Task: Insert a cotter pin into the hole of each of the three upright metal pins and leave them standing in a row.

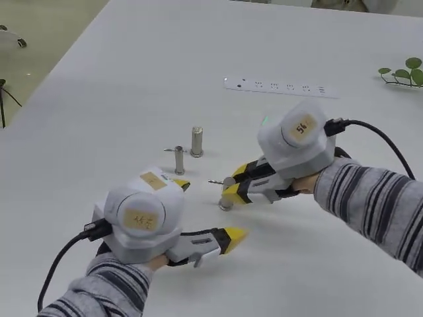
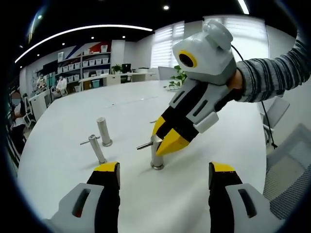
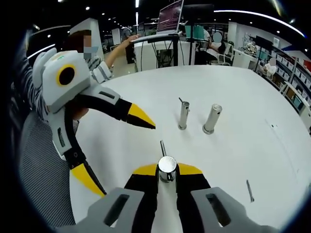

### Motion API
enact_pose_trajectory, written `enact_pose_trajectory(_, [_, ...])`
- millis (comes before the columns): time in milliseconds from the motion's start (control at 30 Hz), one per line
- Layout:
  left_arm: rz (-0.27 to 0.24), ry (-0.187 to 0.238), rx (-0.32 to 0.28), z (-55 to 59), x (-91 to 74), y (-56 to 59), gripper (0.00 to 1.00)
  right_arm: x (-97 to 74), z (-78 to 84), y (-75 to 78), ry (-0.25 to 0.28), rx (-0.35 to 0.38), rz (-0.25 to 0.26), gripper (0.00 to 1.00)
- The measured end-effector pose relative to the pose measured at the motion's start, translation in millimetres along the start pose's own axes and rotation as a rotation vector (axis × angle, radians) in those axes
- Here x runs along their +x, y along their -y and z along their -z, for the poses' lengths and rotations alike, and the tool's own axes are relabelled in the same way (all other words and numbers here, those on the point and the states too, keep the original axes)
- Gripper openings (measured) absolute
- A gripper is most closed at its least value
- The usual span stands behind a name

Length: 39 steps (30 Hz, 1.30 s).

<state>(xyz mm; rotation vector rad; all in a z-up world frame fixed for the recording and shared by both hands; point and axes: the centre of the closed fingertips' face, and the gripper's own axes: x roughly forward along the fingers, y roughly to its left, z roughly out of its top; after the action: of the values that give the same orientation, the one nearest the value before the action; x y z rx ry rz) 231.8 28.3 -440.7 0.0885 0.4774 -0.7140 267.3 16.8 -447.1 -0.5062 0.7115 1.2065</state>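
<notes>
Gripping the top of the nearest metal pin in the right tool, jaws tight, a cotter pin sticking out sideways from it. Holding the left tool wide open and empty, aimed at that pin. Behind, upright on the worktop: a second metal pin with its cotter pin, then a plain third metal pin.

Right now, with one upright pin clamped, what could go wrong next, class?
The right gripper clamps the near metal pin by its top; a sideways release could topple it. Its cotter pin juts mostly to one side and might slip out. The open left gripper sits close beside and could knock it.
</notes>
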Motion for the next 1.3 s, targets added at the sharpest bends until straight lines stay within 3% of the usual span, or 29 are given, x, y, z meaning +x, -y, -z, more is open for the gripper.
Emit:
enact_pose_trajectory(167, [-0.006,0.010,0.005,-2.1,-8.1,-5.9,0.83,-3.5,-7.1,10.5,0.002,-0.004,0.009,0.08])
enact_pose_trajectory(533, [-0.044,0.034,0.053,-7.0,-15.8,-21.3,0.87,-1.8,-9.7,34.9,-0.037,-0.037,0.017,0.08])
enact_pose_trajectory(667, [-0.041,0.035,0.073,-8.7,-16.3,-22.0,0.88,3.5,-10.0,46.9,-0.050,-0.035,0.002,0.08])
enact_pose_trajectory(1133, [-0.050,0.045,0.060,-4.9,-13.9,-27.7,0.94,11.3,-6.6,53.9,-0.065,-0.048,-0.035,0.08])
enact_pose_trajectory(1300, [-0.059,0.029,0.068,-0.3,-12.7,-29.9,0.94,11.4,-7.3,55.5,-0.068,-0.052,-0.030,0.08])
